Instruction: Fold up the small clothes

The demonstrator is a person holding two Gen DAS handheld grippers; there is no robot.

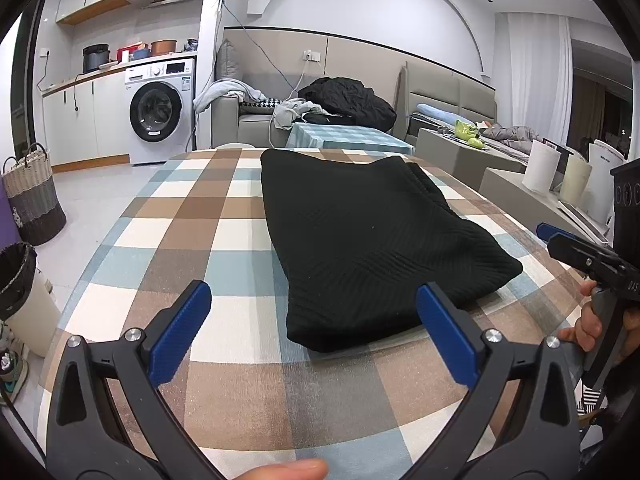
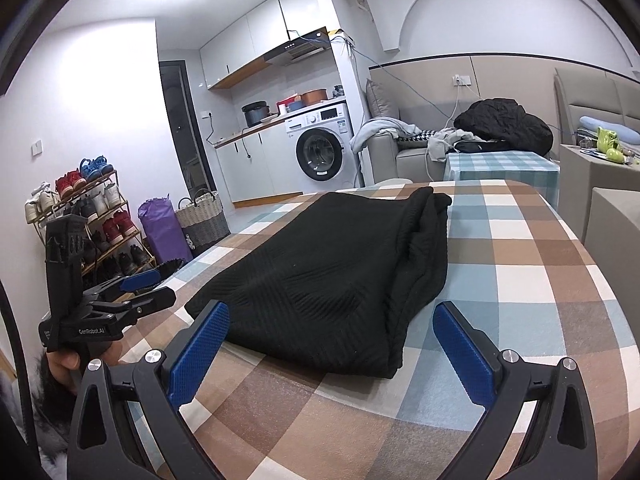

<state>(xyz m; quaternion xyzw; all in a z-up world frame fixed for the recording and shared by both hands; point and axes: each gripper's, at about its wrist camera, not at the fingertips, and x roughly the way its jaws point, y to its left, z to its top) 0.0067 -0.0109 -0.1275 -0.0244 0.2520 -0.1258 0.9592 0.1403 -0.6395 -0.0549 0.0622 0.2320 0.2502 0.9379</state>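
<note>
On the checked tabletop, at 12 o'clock from my left tongs, the black sweater lies folded into a long bundle; I judge one fold remains. Both tongs are spread, empty. Only the right tongs' view shows the layered edge.

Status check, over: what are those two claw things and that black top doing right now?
Left gripper open, right gripper open, both empty. Black sweater folded on checked table, untouched. Nothing in the way.

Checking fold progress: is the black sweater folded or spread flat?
Folded: the black sweater lies as a compact rectangle, layered edges stacked along its right side.
</note>
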